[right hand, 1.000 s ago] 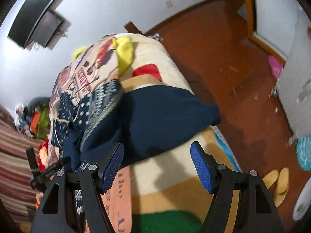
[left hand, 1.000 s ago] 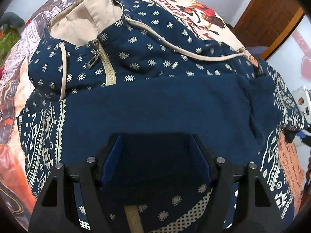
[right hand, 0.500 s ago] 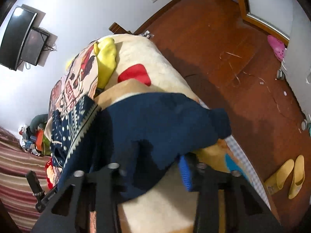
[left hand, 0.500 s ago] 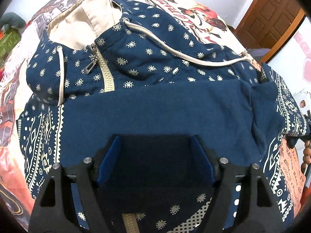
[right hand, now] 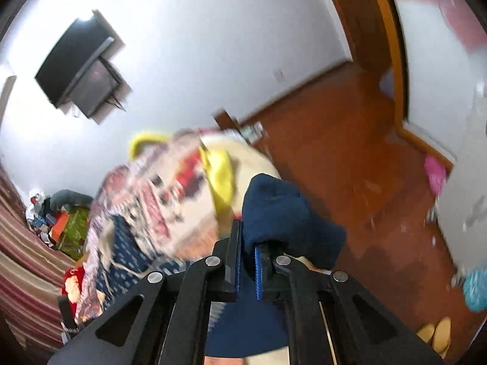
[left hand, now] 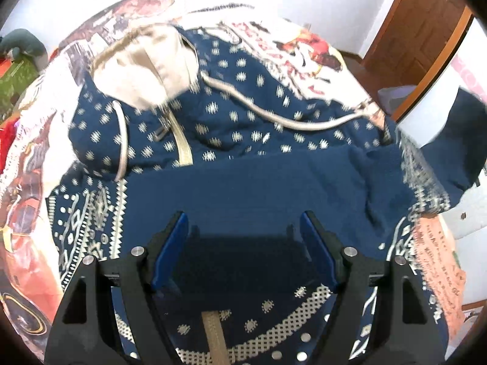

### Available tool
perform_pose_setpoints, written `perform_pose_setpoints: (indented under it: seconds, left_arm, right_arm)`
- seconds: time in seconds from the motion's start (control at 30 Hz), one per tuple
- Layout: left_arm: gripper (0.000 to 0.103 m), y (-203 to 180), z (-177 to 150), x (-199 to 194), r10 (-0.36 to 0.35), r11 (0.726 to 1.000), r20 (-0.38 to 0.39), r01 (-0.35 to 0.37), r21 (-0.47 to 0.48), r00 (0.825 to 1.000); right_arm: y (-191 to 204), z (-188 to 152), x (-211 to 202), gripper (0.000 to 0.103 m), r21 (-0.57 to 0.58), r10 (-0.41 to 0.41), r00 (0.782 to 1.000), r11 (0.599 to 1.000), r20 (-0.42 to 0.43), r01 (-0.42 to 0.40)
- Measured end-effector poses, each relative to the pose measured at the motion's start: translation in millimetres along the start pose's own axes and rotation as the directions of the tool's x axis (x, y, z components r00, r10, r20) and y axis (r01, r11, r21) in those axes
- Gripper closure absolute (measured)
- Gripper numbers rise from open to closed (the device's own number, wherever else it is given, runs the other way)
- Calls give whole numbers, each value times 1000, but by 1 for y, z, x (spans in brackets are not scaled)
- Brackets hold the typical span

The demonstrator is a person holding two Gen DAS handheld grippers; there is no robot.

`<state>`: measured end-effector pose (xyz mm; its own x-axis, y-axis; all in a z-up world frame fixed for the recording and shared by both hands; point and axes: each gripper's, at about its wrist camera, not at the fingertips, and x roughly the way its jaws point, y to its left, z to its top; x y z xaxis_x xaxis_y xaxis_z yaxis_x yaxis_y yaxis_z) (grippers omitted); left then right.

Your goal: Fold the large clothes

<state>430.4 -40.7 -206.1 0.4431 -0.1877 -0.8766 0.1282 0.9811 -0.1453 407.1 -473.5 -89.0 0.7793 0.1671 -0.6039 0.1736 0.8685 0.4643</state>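
Over the bed (left hand: 27,213), with its printed blanket, the navy patterned hoodie (left hand: 243,127) lies spread face up, hood and zipper toward the far end, and one plain navy sleeve (left hand: 274,188) is already folded across the chest. What has changed is on my right side: a second ago my right tongs (right hand: 247,261) stood wide over the other sleeve's end (right hand: 274,210); they have since closed, and now the blue pads pinch that navy cuff between them, the cloth bunched above the tips. The view from that hand has swung from the mattress up to the wall, the television (right hand: 79,70) and the red floor (right hand: 350,152), so I judge the sleeve is being lifted off the bed. My left tongs (left hand: 243,243) stay wide apart and hold nothing, hovering just above the folded sleeve, a little higher than before. To me this means the second sleeve fold has begun: the cuff should next be carried across the chest. The grip is near the very end, so the cuff could slip out.
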Motion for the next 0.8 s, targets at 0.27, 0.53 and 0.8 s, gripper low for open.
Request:
perform_pose_setpoints:
  seconds: [0.27, 0.53, 0.8]
  left_arm:
    - [28, 12, 0, -59, 20, 1000, 128, -23, 22, 992]
    - [28, 43, -9, -105, 36, 999, 225, -35, -9, 974]
    - [28, 96, -29, -130, 72, 995, 262, -50, -91, 962]
  right_arm:
    - [105, 46, -54, 98, -161, 140, 984, 980, 110, -121]
    - [241, 62, -87, 99, -319, 313, 941, 911, 128, -260]
    - [354, 20, -82, 99, -463, 384, 921, 829, 63, -314]
